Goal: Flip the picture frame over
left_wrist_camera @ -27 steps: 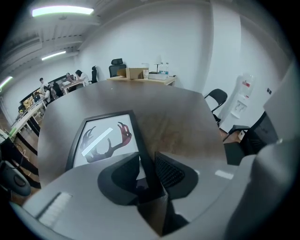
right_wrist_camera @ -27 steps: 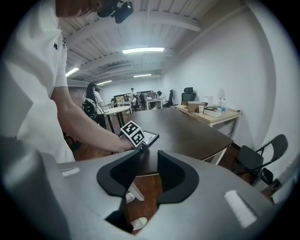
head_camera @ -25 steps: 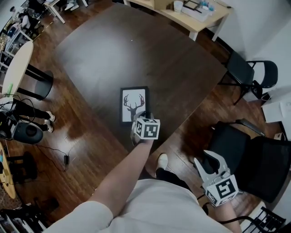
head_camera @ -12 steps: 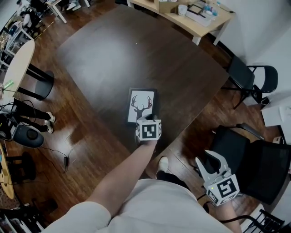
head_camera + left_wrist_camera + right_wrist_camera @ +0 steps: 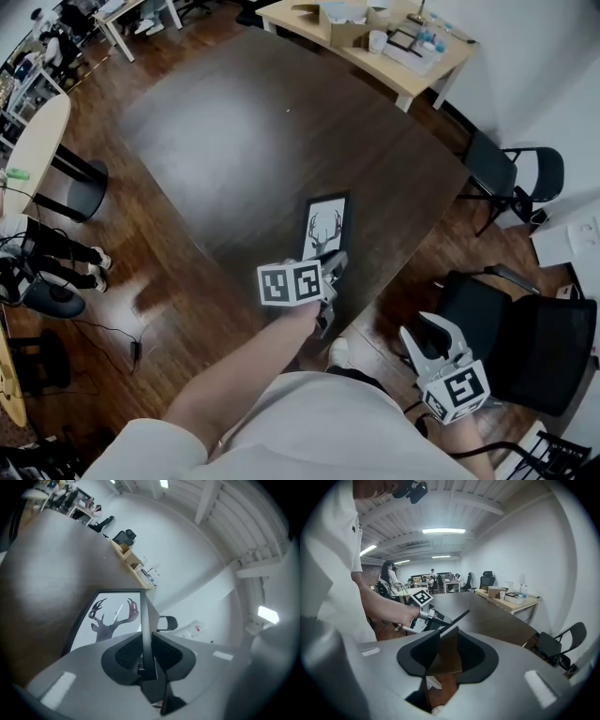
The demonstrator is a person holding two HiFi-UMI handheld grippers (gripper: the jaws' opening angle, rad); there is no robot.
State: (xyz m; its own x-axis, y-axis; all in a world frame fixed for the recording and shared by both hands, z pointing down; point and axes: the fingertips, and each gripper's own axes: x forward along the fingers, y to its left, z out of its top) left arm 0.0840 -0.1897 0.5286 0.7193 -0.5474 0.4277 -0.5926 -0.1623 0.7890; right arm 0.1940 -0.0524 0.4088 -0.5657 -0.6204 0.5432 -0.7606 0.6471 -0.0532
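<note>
The picture frame (image 5: 325,229), black-edged with a deer-antler print, is raised off the dark table (image 5: 253,131) at its near end and tilts up on edge. My left gripper (image 5: 329,271) is shut on the frame's near edge. In the left gripper view the frame (image 5: 110,618) stands edge-on between the pads of my left gripper (image 5: 146,645). My right gripper (image 5: 427,330) hangs off the table's near right corner, open and empty. Past the jaws of my right gripper (image 5: 446,653), the right gripper view shows the left gripper (image 5: 426,617) holding the tilted frame (image 5: 458,618).
A light wooden desk (image 5: 427,58) with boxes and bottles stands behind the table. A black folding chair (image 5: 514,161) is at the right, a black office chair (image 5: 530,342) beside my right gripper. A round pale table (image 5: 36,131) is at the left.
My left gripper has closed on the frame's near edge, risen and rolled. The frame went from flat on the table to tilted up, and shifted right. The right gripper moved slightly.
</note>
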